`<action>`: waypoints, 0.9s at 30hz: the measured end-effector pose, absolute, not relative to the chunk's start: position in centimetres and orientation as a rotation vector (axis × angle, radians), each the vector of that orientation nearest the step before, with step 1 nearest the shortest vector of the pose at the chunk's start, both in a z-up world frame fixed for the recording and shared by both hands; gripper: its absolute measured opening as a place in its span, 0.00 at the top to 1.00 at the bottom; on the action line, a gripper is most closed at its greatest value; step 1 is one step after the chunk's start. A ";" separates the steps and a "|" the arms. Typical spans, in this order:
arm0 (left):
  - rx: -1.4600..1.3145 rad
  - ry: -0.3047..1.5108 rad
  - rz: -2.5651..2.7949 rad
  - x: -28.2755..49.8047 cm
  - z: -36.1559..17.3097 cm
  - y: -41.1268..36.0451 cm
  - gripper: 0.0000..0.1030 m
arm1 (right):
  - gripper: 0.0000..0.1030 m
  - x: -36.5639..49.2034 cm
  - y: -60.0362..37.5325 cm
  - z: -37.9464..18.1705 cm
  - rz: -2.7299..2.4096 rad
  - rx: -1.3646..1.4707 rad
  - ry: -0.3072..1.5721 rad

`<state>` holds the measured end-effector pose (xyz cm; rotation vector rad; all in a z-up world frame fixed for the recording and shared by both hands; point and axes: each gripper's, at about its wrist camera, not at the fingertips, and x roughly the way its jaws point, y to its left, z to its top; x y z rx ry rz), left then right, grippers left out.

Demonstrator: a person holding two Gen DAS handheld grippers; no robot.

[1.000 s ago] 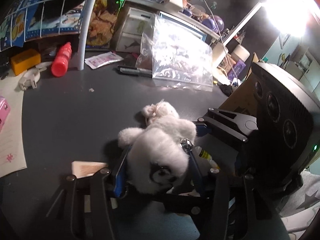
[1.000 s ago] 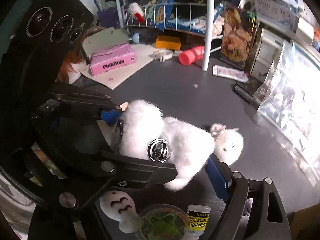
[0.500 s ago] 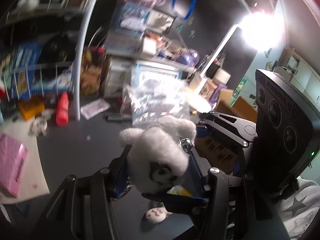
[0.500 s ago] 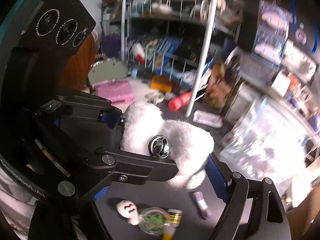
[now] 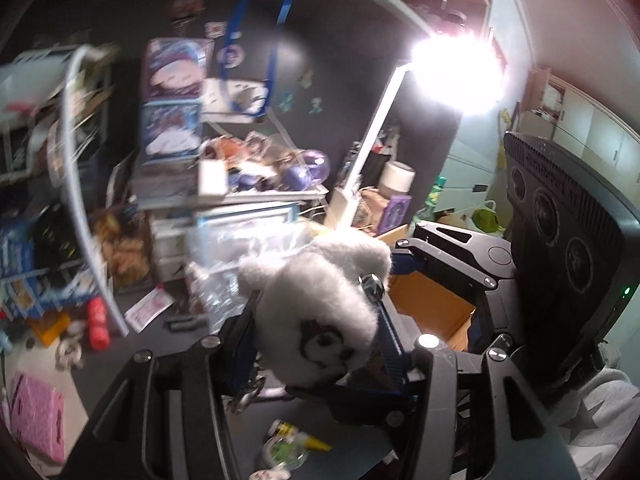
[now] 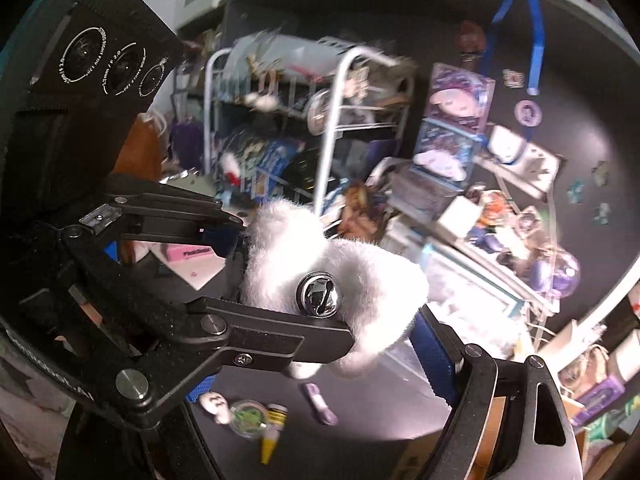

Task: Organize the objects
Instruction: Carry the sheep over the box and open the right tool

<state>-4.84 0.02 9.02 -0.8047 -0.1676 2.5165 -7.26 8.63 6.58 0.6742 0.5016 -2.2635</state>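
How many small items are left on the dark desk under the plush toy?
4, seen from the right wrist: a white ghost figure, a round green case, a glue tube and a purple tube. Others may be hidden.

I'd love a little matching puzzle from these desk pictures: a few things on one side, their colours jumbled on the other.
Things:
1. plush toy
2. bell on the plush toy
3. bottle lying on the desk
4. lanyard hanging on the wall

Colours:
A. blue
B. red
C. white
D. shiny silver

Pairs: 1-C, 2-D, 3-B, 4-A
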 end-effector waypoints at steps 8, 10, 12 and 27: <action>-0.772 -0.069 2.440 -6.9 12.0 6.4 0.52 | 0.21 -7.2 15.0 9.2 -2.384 0.627 0.461; -0.770 -0.043 2.418 -7.3 12.4 7.9 0.52 | 0.21 -7.0 16.4 9.4 -2.410 0.617 0.462; -0.773 -0.019 2.394 -7.8 12.7 9.6 0.52 | 0.21 -7.1 17.9 9.6 -2.432 0.623 0.445; -0.930 0.036 2.239 -12.4 9.1 17.8 0.52 | 0.21 -9.7 25.5 6.4 -2.469 0.870 0.340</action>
